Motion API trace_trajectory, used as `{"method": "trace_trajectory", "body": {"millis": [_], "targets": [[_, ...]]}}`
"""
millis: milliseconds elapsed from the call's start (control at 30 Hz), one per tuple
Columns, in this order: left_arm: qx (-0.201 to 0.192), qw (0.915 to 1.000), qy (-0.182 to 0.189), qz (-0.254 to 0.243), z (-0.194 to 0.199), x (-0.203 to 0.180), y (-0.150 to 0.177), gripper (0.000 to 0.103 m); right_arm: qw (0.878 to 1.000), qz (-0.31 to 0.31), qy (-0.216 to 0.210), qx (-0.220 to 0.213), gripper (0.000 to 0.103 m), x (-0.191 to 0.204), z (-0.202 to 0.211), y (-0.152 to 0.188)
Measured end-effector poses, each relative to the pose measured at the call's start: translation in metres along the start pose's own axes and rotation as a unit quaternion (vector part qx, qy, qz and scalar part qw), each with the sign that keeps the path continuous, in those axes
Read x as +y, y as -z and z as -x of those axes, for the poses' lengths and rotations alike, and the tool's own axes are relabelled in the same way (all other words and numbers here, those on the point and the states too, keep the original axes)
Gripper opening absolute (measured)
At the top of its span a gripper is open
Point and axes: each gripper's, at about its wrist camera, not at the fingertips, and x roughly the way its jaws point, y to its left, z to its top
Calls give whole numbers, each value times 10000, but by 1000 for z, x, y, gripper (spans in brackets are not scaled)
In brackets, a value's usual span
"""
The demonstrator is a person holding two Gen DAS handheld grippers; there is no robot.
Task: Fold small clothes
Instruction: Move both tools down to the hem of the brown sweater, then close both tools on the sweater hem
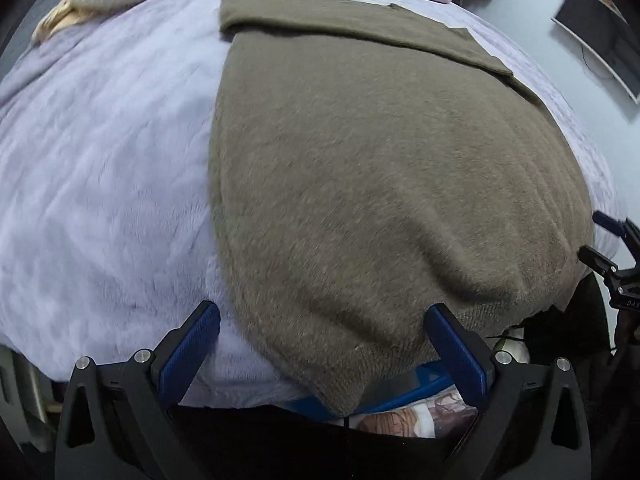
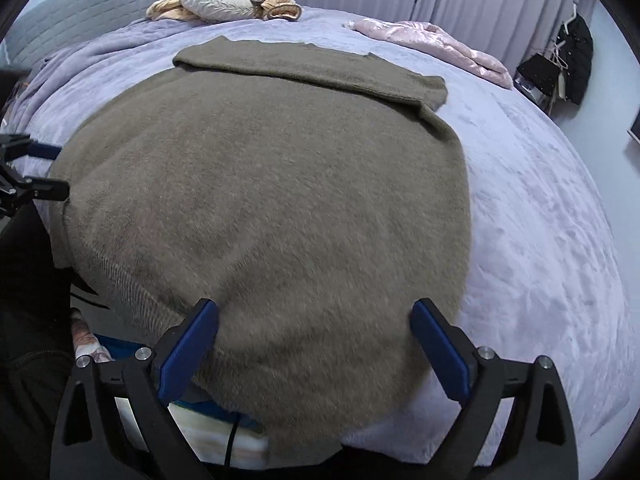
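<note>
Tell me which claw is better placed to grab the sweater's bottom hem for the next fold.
Either, really: both are open at the brown sweater's hem. The left claw straddles its near-left corner, the right claw its near-right part. Probably both lift together.

Olive sweater (image 1: 380, 184) on lavender blanket (image 1: 104, 184), left hand-held gripper (image 1: 322, 324) open

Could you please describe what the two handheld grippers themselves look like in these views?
Both look identical. The left gripper and right gripper have matte black angular frames with triangular cut-outs and round silver bolt heads. Their fingers carry flat, rectangular blue textured pads. No sleeves or hands show. A thin black cable runs below the right gripper.
</note>
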Motion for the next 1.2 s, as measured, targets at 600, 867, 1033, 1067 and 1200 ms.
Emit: {"method": "trace_trajectory", "body": {"millis": [600, 867, 1033, 1067, 1200], "targets": [[302, 9895, 1188, 769, -22, 1, 7, 102, 9794, -1316, -1529, 68, 90, -50, -5, 47], [209, 9846, 1377, 1052, -21, 12, 7, 87, 9694, -1307, -2073, 111, 70, -49, -8, 51], [285, 9859, 1290, 1027, -19, 15, 9, 78, 9648, -1416, -2208, 212, 72, -48, -16, 50], [304, 9861, 1266, 1033, -18, 15, 9, 72, 9659, -1368, -2191, 195, 70, -45, -15, 49], [352, 9820, 1417, 1199, -16, 21, 13, 73, 9706, -1181, -2081, 248, 41, -37, -17, 45]]}}
